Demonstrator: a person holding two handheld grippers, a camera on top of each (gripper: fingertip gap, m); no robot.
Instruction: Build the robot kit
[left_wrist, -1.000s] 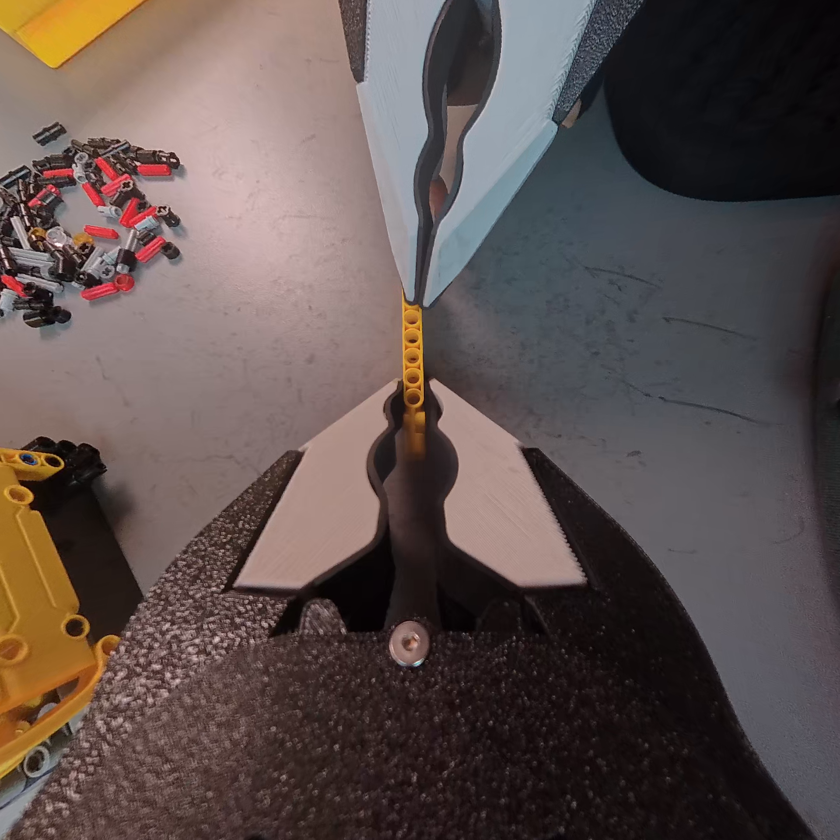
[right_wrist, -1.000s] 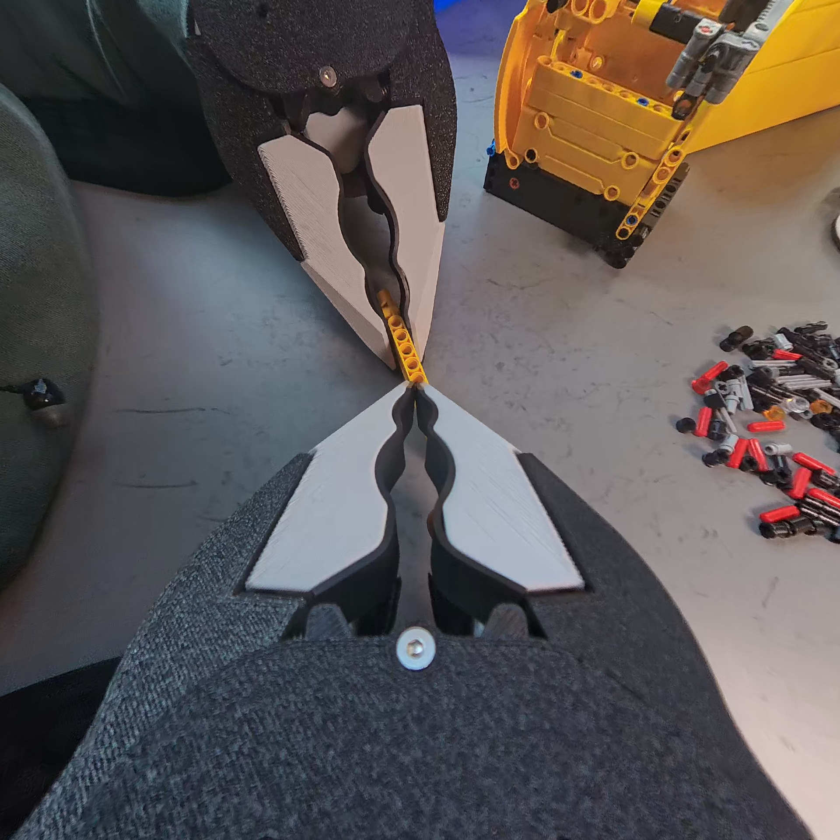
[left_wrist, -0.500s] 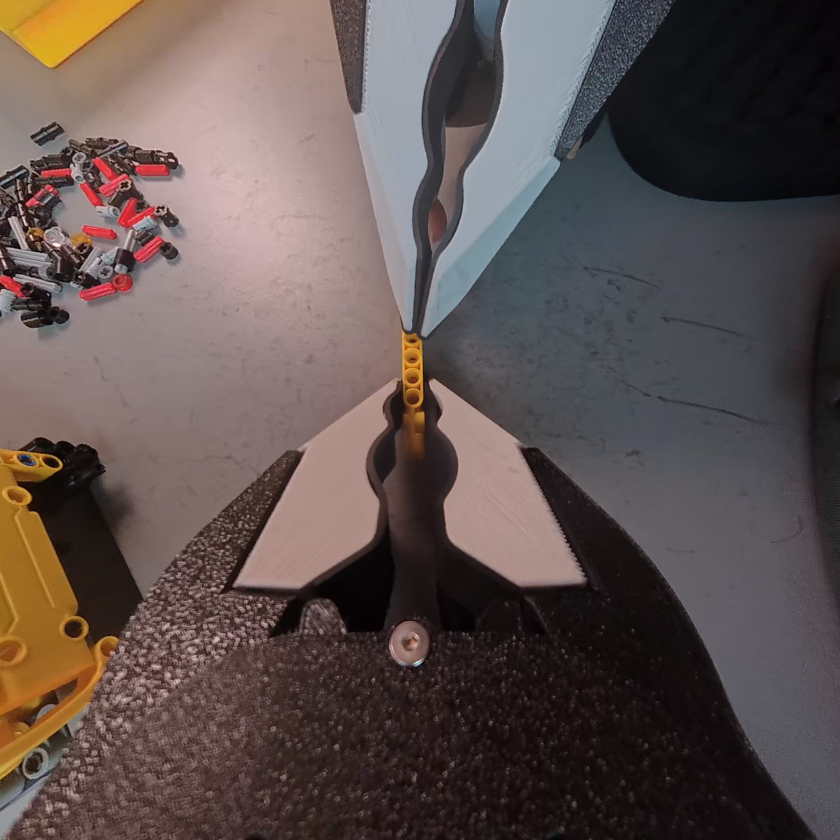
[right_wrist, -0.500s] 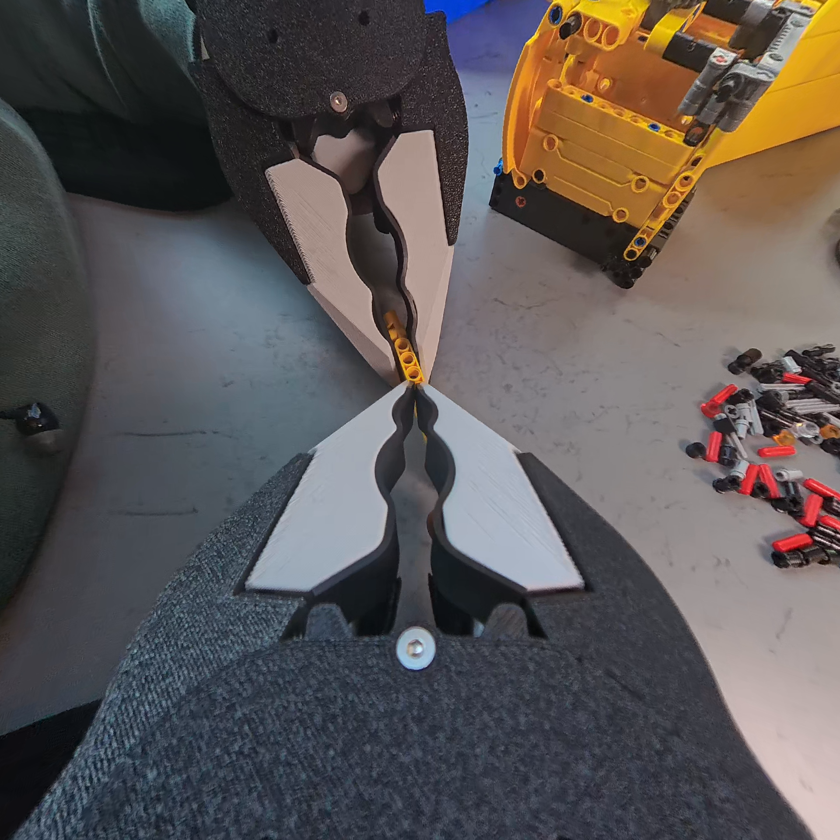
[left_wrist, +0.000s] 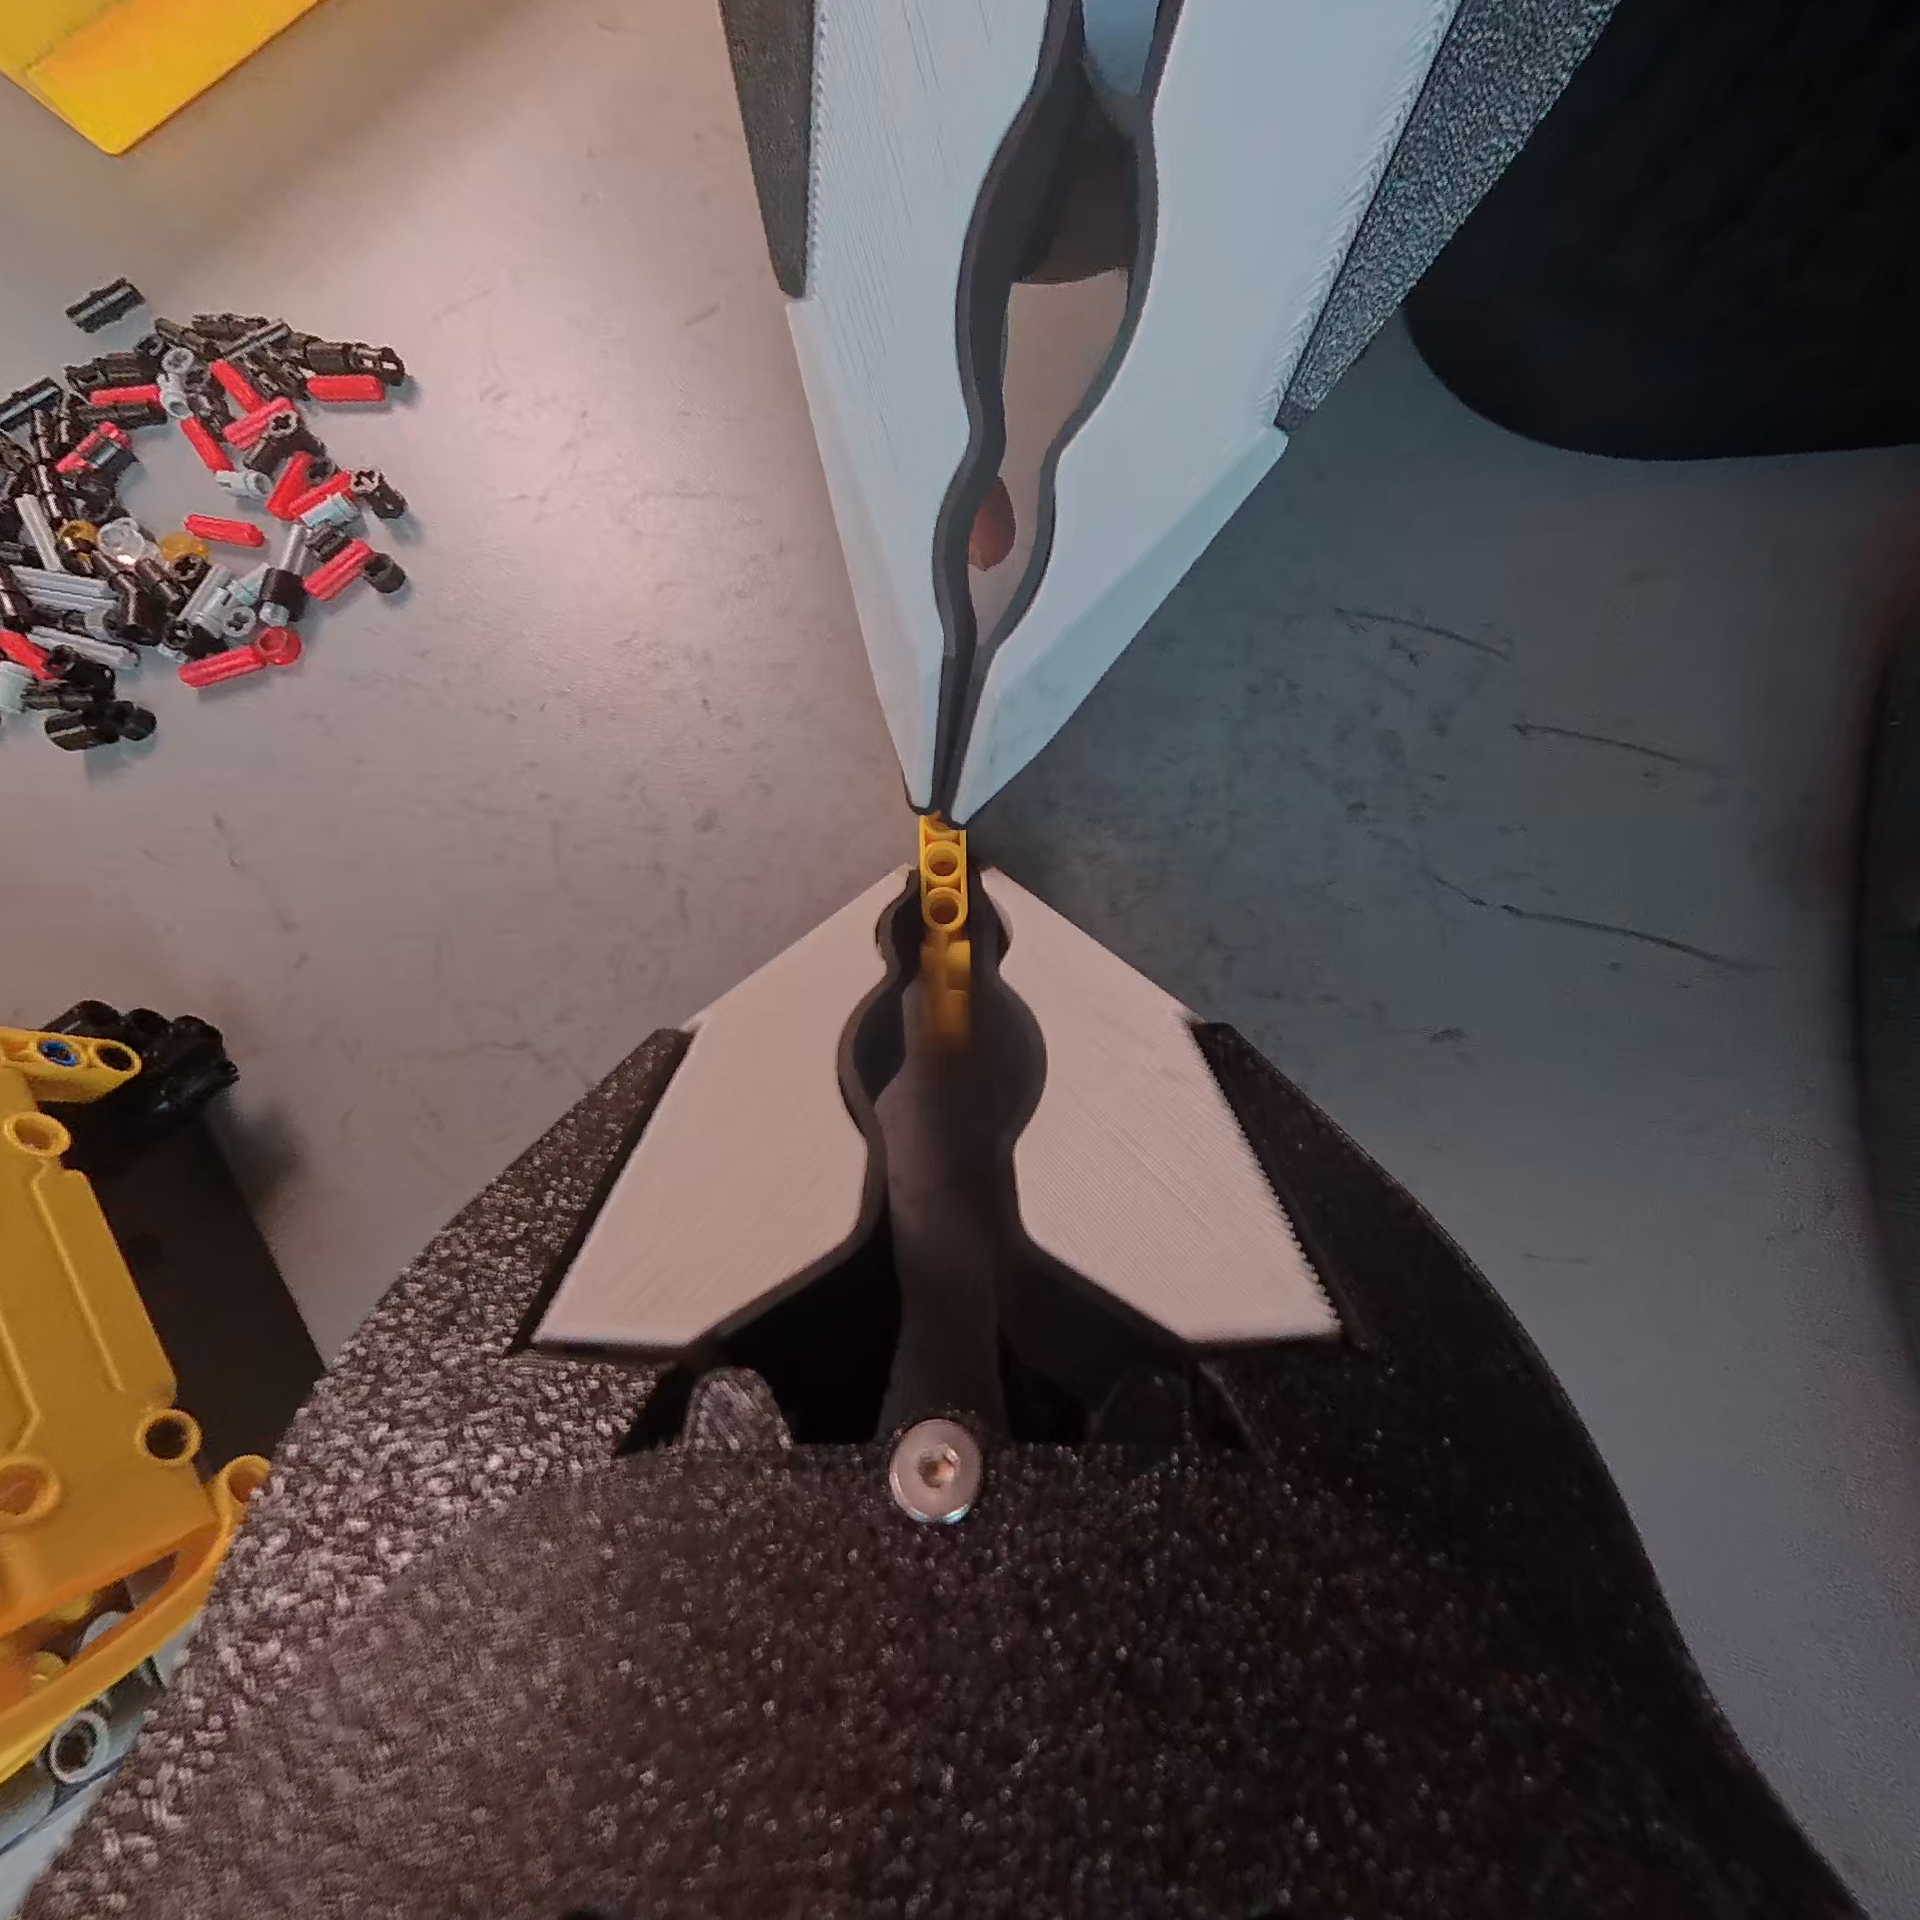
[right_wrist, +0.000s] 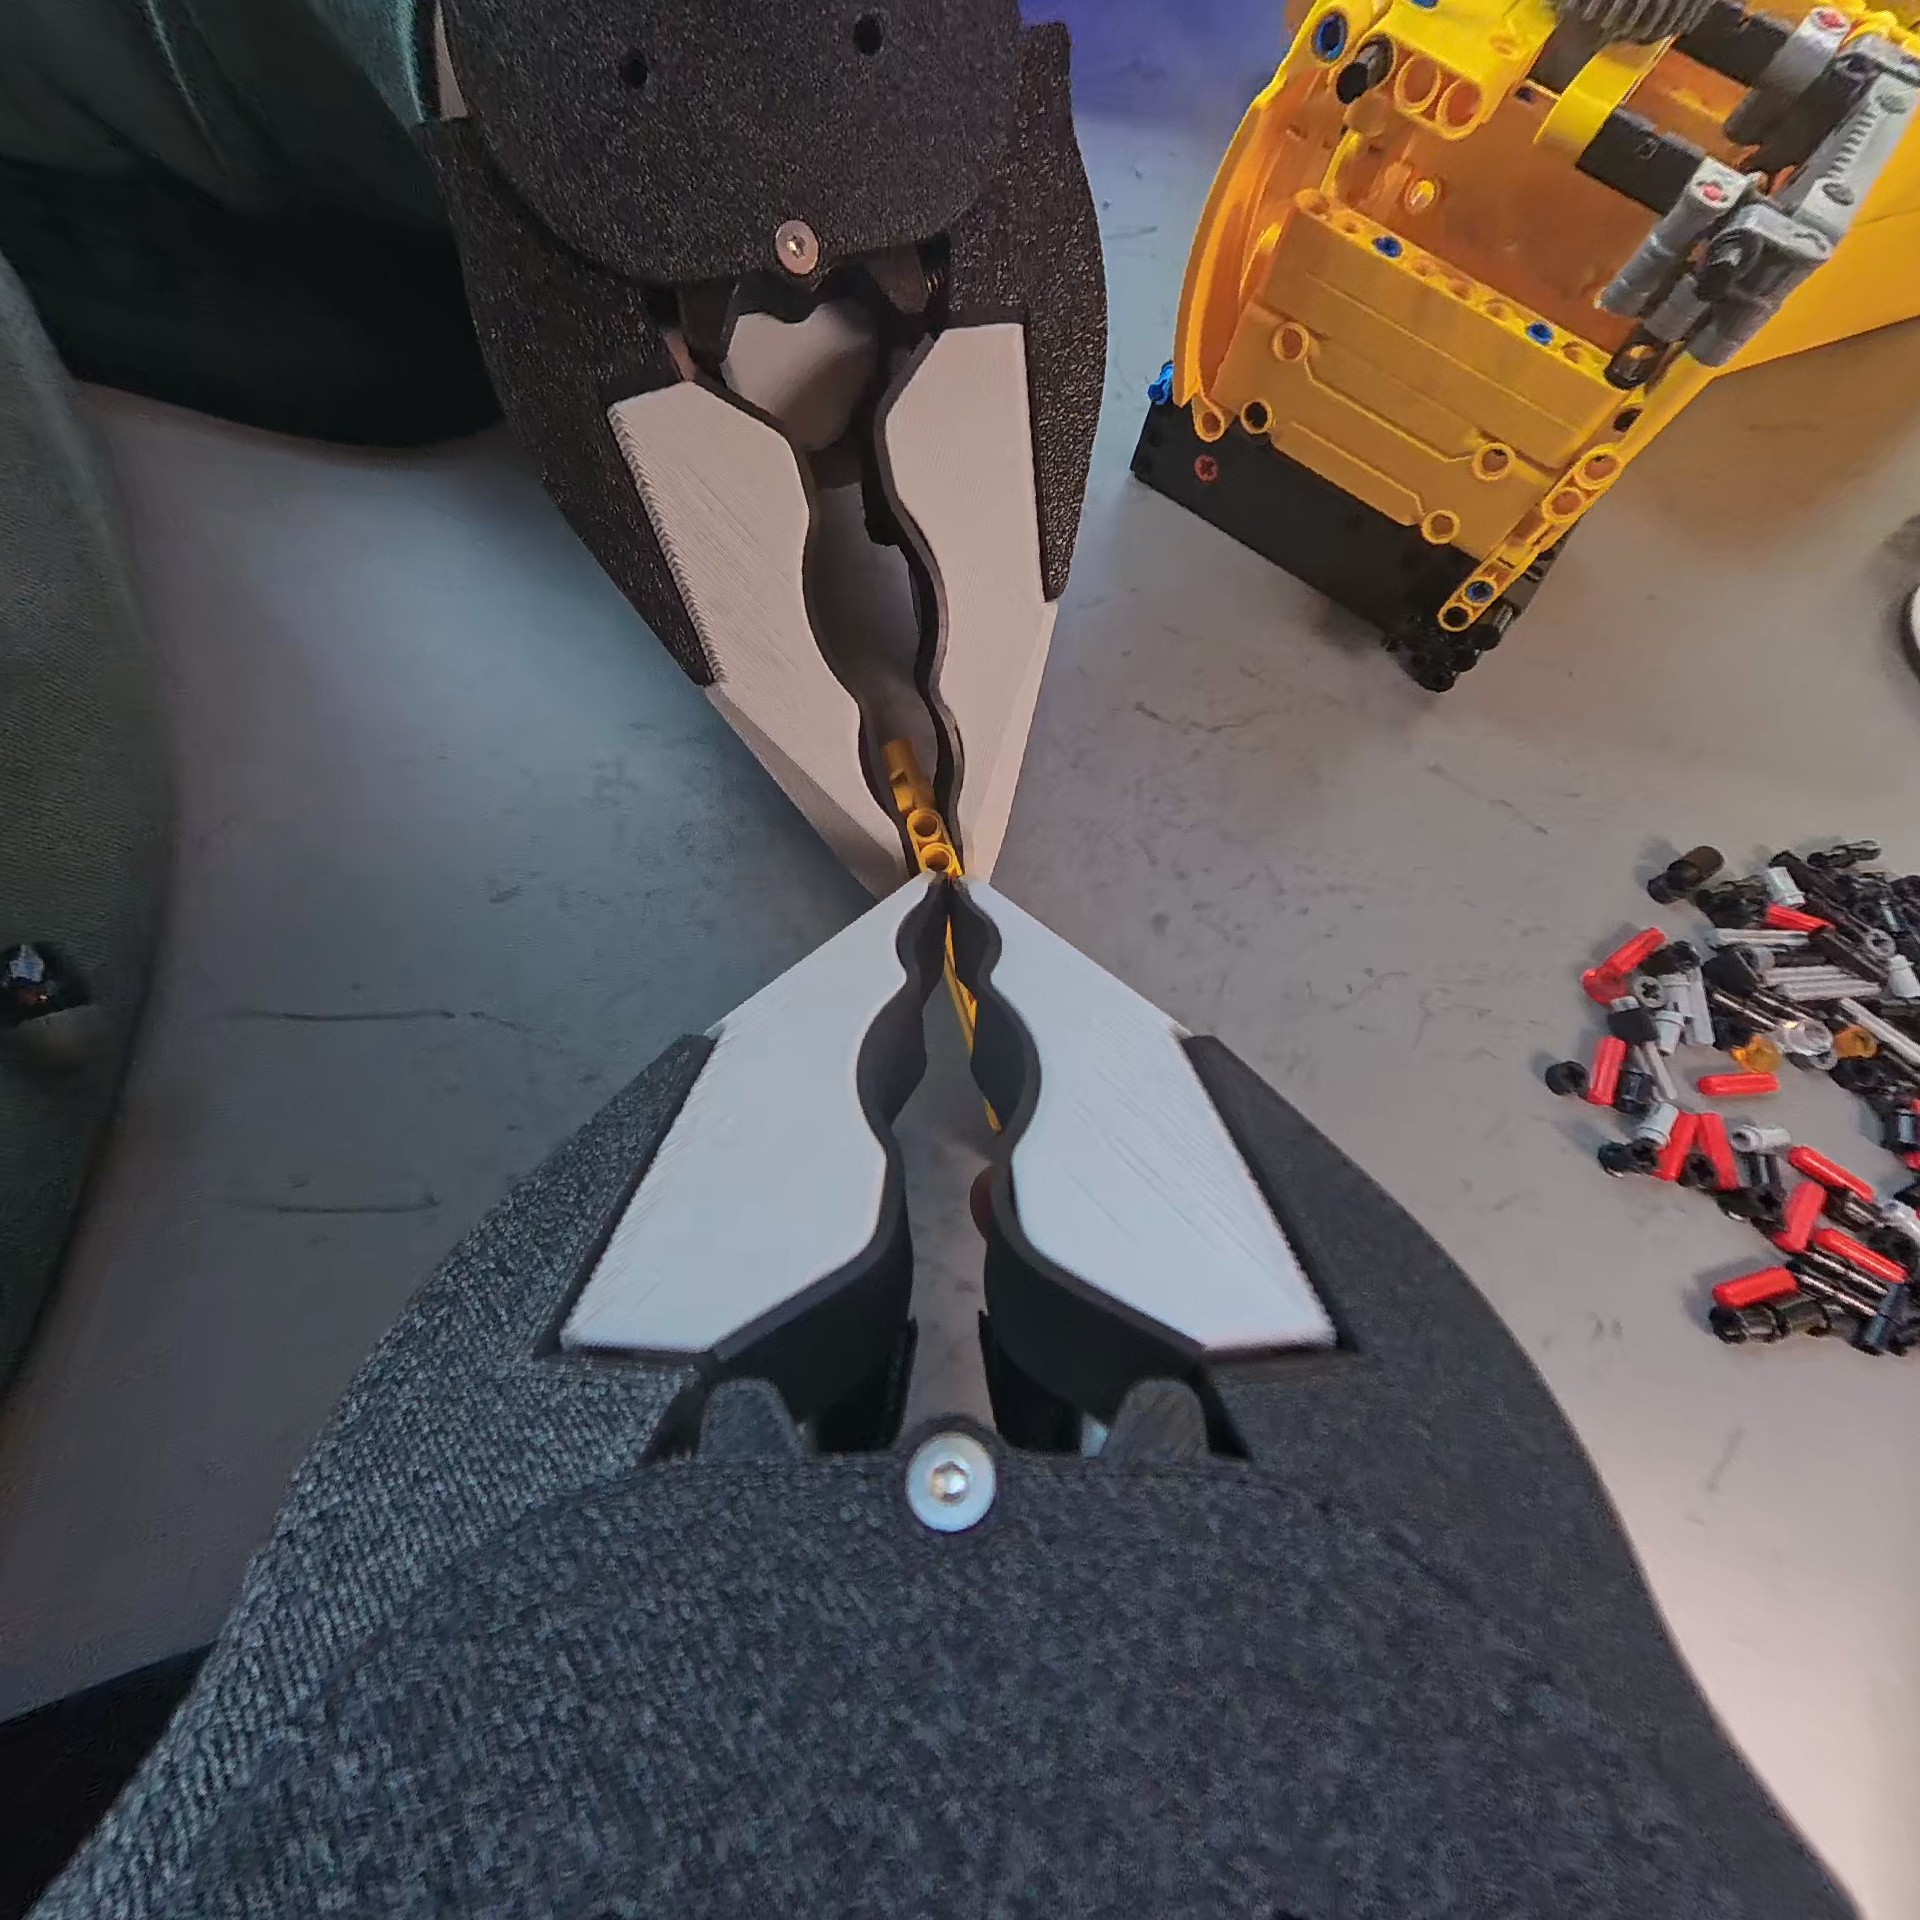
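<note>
Two grippers, one yellow beam, one heap of small parts, one large yellow model, one flat yellow sheet, all on or above one grey table.

Yellow beam: slim, narrow, with a row of round holes along its face; three holes plain in the left wrist view, two in the right wrist view, the rest hidden inside the jaws. Held in the air above the bare middle of the table, clear of its surface, spanning tip to tip between the two grippers.

Left gripper: jaws nearly closed, pinching one end of the beam, whose tail runs back into the hollow between them. Seen from the other side, same pinch, beam lying in the slot.

Right gripper: jaws drawn almost together, tips clamping the other end of the beam, a yellow sliver showing down the narrow gap. In the left wrist view, tips pressed on the beam's far end.

Both grippers nose to nose, tips almost meeting, only a short stretch of beam bare between.

Heap of small parts: black, red and grey pins and connectors, loose on the table well off to the side. Large yellow model with black base standing near the heap, apart from the grippers. Flat yellow sheet toward a far corner, only partly in frame.
</note>
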